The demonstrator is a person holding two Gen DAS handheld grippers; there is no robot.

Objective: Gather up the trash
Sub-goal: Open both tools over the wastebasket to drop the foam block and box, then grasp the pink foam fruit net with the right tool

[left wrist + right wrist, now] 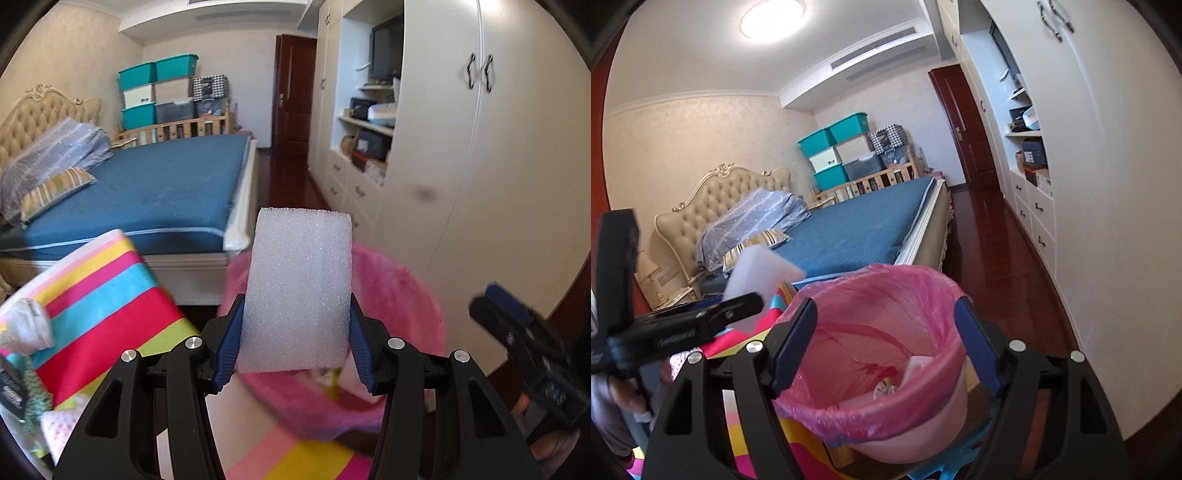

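Note:
My left gripper (295, 343) is shut on a white foam block (299, 291) and holds it upright, just before and above a bin lined with a pink bag (391, 295). In the right wrist view the same foam block (761, 273) shows at the left, held by the left gripper (738, 306) beside the bin (886, 354). My right gripper (886, 343) is open and empty, its fingers on either side of the bin's near rim. Some pale trash (886, 387) lies inside the bin. The right gripper (517, 314) shows blurred at the right of the left wrist view.
The bin stands on a surface with a bright striped cloth (107, 295). A crumpled white wrapper (26, 325) lies on the cloth at the left. A bed with a blue cover (166, 184) is behind. White wardrobes (498, 147) line the right wall above a dark wood floor (993, 258).

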